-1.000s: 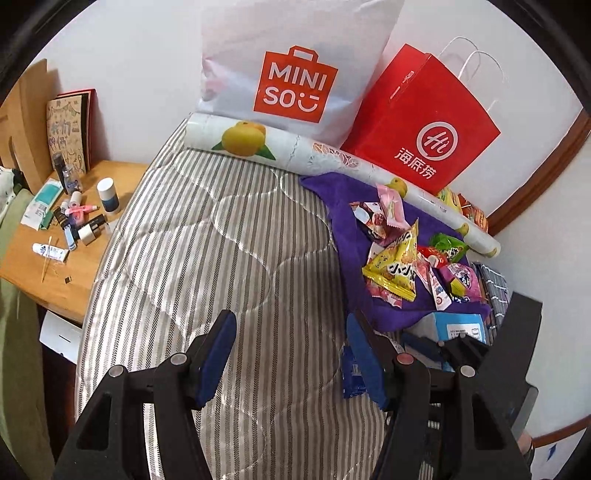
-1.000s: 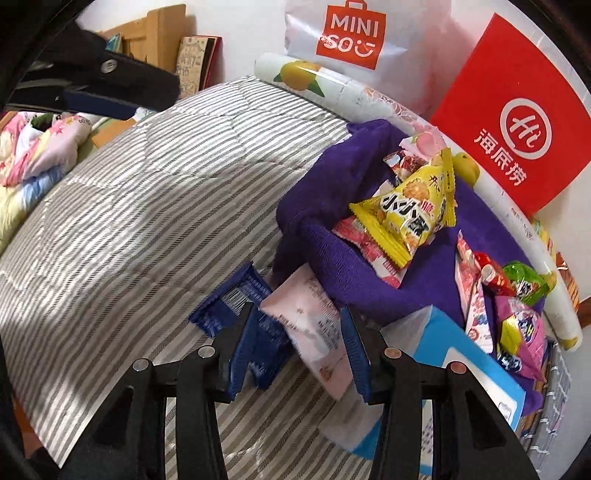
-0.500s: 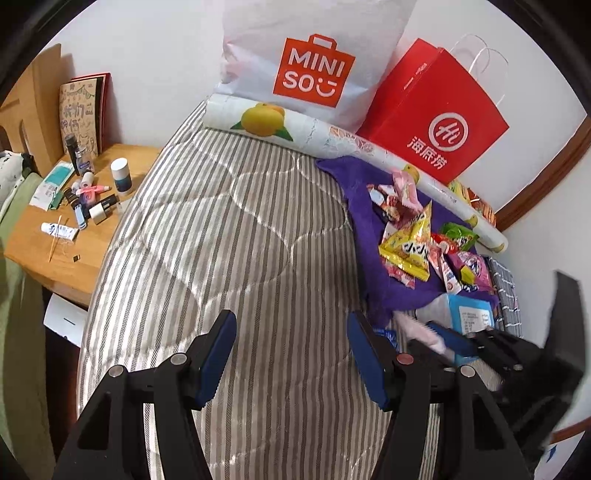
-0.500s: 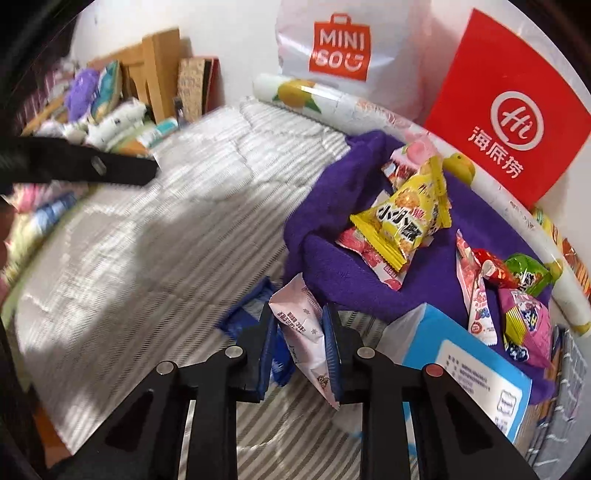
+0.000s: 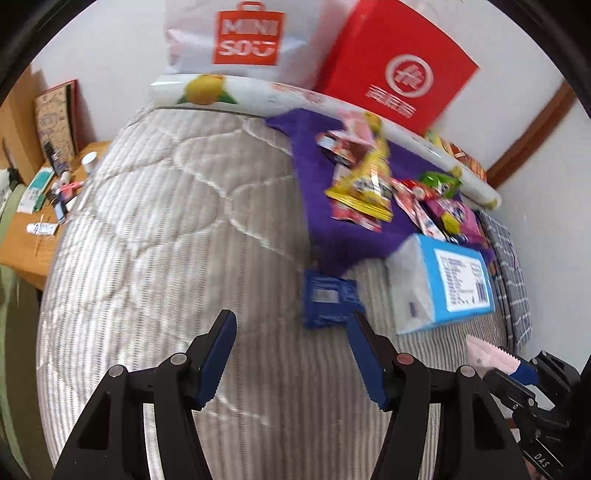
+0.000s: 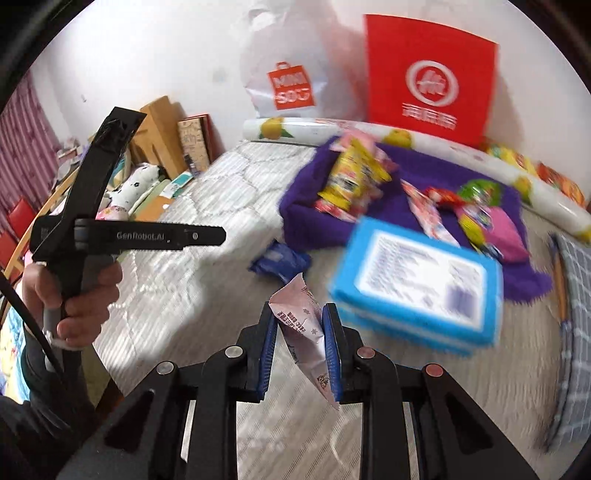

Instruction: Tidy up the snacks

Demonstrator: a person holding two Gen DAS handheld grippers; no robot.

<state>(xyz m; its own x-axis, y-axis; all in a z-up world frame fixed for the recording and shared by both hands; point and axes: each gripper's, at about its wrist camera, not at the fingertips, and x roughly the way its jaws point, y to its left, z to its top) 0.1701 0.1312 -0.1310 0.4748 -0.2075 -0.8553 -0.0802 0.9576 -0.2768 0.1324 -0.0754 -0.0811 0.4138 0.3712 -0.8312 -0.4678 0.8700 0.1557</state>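
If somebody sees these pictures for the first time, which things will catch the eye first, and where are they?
The red paper bag and the white shopping bag lean on the wall at the bed's far end. Below them, bright snacks lie heaped on a purple towel. Nearest, the right gripper pinches a pink packet.

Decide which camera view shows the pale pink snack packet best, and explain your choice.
The right wrist view: the pale pink snack packet sits central, pinched in the right hand-held gripper. The left wrist view catches only its serrated end at the lower right edge.

Pale pink snack packet [image 6: 304,332] pinched upright, off bed — blue packet [image 6: 279,261] flat beside snack pile [image 6: 424,199] on purple cloth.
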